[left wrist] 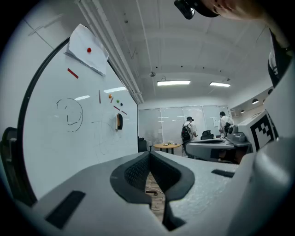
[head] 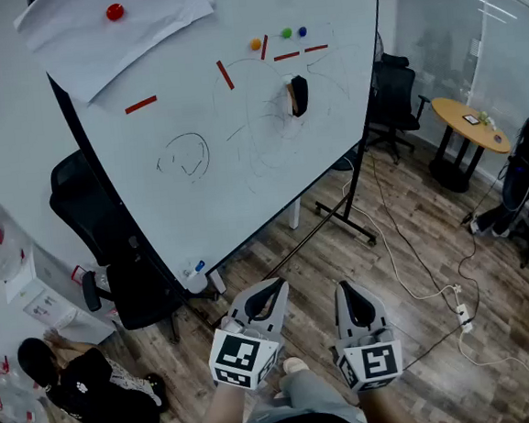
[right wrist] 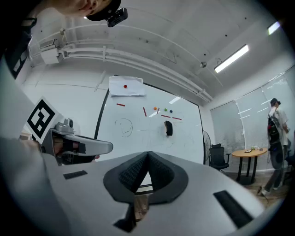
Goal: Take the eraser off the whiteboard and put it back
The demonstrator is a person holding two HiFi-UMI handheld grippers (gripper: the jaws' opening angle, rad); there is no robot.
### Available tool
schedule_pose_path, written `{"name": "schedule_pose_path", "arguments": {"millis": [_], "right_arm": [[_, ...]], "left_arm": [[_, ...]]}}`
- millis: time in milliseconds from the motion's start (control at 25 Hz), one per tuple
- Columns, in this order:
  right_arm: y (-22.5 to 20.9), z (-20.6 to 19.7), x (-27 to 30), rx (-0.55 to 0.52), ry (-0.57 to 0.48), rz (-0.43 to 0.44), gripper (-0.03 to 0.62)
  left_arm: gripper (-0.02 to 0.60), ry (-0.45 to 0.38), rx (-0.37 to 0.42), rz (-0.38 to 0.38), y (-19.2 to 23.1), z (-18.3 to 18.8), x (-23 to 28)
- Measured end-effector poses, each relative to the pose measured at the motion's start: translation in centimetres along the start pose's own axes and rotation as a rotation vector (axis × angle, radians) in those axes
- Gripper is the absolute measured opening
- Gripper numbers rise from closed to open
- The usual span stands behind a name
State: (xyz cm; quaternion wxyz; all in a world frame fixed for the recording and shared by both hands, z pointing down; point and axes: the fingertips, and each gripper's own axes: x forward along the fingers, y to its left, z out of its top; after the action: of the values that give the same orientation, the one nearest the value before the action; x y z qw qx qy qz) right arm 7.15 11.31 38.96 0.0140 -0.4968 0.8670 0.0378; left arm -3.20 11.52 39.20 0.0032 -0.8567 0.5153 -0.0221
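The black eraser (head: 299, 95) clings to the right part of the whiteboard (head: 244, 189), below some red strips and coloured magnets. It also shows in the left gripper view as the eraser (left wrist: 119, 121) and in the right gripper view as the eraser (right wrist: 169, 128). Both grippers are held level in front of the person, well short of the board. My left gripper (head: 269, 288) (left wrist: 150, 153) is shut with nothing in it. My right gripper (head: 348, 291) (right wrist: 148, 153) is shut too, and holds nothing.
A black office chair (head: 101, 239) stands by the board's left leg. A person (head: 86, 378) crouches at lower left. The board's wheeled foot (head: 344, 222) and cables (head: 417, 275) lie on the wooden floor. A round table (head: 471, 123) and another chair (head: 390, 94) stand at right.
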Motion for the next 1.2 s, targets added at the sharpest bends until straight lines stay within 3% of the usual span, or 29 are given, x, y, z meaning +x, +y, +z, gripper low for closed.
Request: {"name": "schedule_pose_path", "arguments": {"millis": [680,1200], "right_arm": [[1.0,0.5,2.3,0.005,-0.032,0.026,-0.002],[-0.8,1.6,8.2,0.016,-0.059,0.038,0.0]], "left_arm": [[0.008,-0.013,-0.008,-0.009,1.7,0.3,0.6],[0.008,0.001,-0.01,-0.021,5.4,0.1,5.3]]}}
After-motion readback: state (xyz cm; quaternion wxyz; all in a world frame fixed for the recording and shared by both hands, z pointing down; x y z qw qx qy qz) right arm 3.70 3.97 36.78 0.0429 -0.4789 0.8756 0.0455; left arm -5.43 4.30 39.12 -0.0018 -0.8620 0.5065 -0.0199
